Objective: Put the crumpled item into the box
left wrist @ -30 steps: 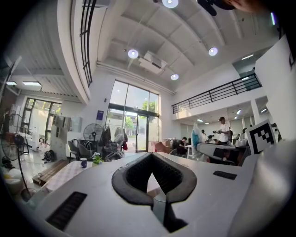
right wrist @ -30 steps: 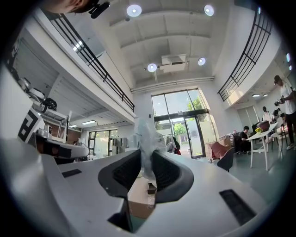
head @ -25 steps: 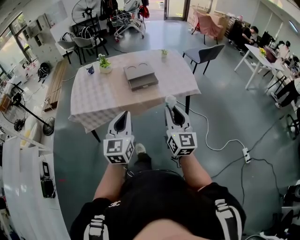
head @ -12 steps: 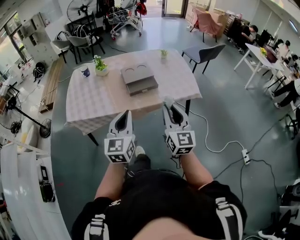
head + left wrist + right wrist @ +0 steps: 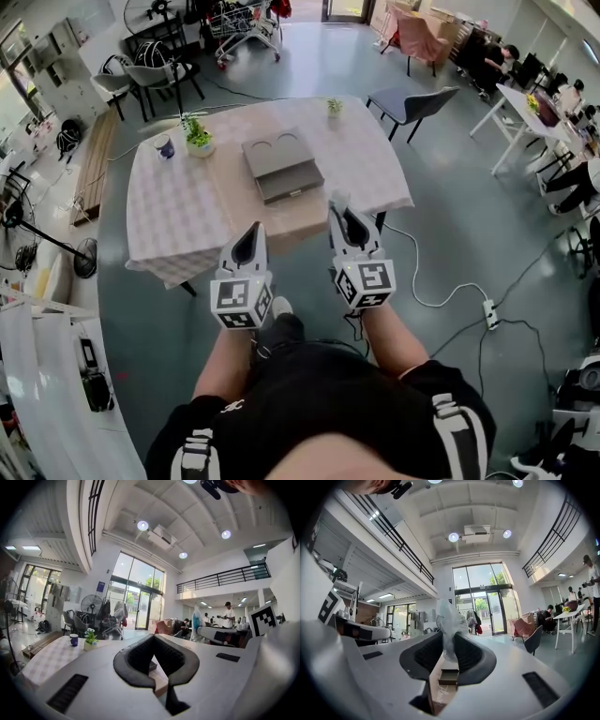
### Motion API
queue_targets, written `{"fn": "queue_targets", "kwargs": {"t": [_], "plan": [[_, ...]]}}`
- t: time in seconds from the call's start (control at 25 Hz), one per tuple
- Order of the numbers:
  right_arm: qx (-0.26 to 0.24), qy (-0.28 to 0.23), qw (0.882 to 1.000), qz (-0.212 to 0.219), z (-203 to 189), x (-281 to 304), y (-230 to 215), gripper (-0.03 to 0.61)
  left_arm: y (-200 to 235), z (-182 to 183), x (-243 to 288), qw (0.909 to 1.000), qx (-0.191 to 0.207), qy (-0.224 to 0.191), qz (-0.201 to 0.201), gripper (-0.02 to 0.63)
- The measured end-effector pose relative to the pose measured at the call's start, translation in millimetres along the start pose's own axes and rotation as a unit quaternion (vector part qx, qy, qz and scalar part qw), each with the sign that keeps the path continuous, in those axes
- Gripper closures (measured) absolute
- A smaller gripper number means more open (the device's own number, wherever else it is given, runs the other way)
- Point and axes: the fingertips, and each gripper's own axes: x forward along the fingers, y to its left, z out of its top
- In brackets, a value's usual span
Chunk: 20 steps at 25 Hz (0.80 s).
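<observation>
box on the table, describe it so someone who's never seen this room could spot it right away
Find the big table with the pale checked cloth in the middle of the hall floor. Near its centre lies a flat grey-brown rectangular box. Unlike the blue mug and small green potted plant at the far left corner, it is wide, low and has two round marks on top.
</observation>
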Motion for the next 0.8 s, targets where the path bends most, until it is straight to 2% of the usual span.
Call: {"fn": "queue_targets", "kwargs": {"t": [0.24, 0.44, 0.56, 0.8], "plan": [[-0.006, 0.010, 1.000, -0.009, -4.5, 89.6, 1.7, 0.499, 69.4, 7.0, 58.6, 0.9999, -0.012, 0.005, -0.006, 0.611], [-0.016, 0.020, 0.999, -0.020, 1.6, 155.6, 8.6, 0.499, 125.4, 27.5, 102.1, 0.9997, -0.015, 0.004, -0.017, 0.612], [-0.022, 0.024, 0.999, -0.030, 9.0, 181.1, 6.7, 0.499, 145.0, 38.5, 125.3, 0.9995, -0.017, 0.003, -0.027, 0.611], [-0.039, 0.037, 0.998, -0.042, 12.6, 208.8, 7.8, 0.499, 166.1, 38.5, 146.7, 0.9986, -0.032, 0.003, -0.042, 0.611]]}}
